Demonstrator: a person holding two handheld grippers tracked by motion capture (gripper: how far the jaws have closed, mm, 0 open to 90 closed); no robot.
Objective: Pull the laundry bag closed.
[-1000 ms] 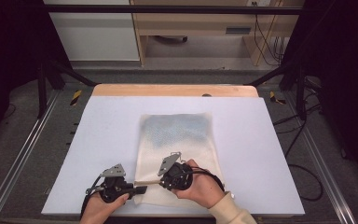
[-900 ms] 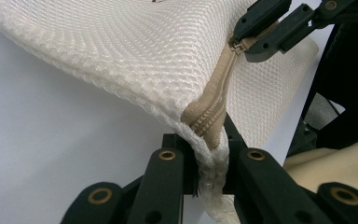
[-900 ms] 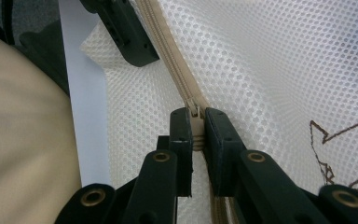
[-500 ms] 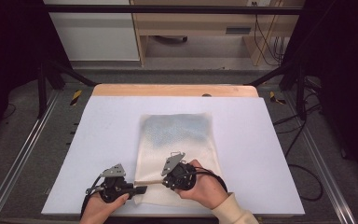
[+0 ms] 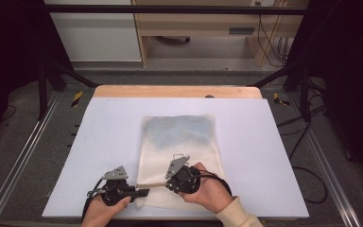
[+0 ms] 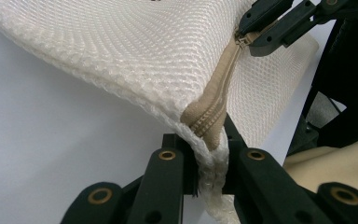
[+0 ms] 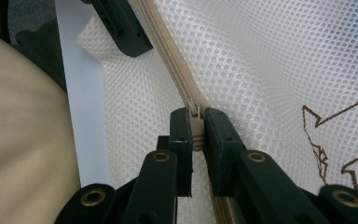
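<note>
1. The mesh bag [image 5: 179,156] lies flat in the middle of the white table [image 5: 99,123], its near edge at the person's side; the tan zipper [image 6: 223,79] runs along that near edge.
2. Left of the bag's middle, the left gripper [image 5: 142,192] has its jaws closed tight on the bag's near-left corner, right at the end of the zipper, where mesh and tape bunch between the pads.
3. Farther right along the zipper, the right gripper [image 7: 196,135] is pinched narrow on the zipper pull [image 7: 196,122], with the bag's brown stitched design [image 7: 335,140] off to its right.
4. The step in hand looks like sliding the pull along the zipper. To do it well, I judge the left gripper should keep the corner anchored and the tape taut, while the right draws the pull in line with the teeth, low and steady, so the mesh does not catch.
5. Hard to make out: whether the zipper is being opened or closed, since the right jaws cover the pull and the teeth behind it.
6. What the bag holds is unclear; a bluish patch shows dimly through the mesh at its far end.
</note>
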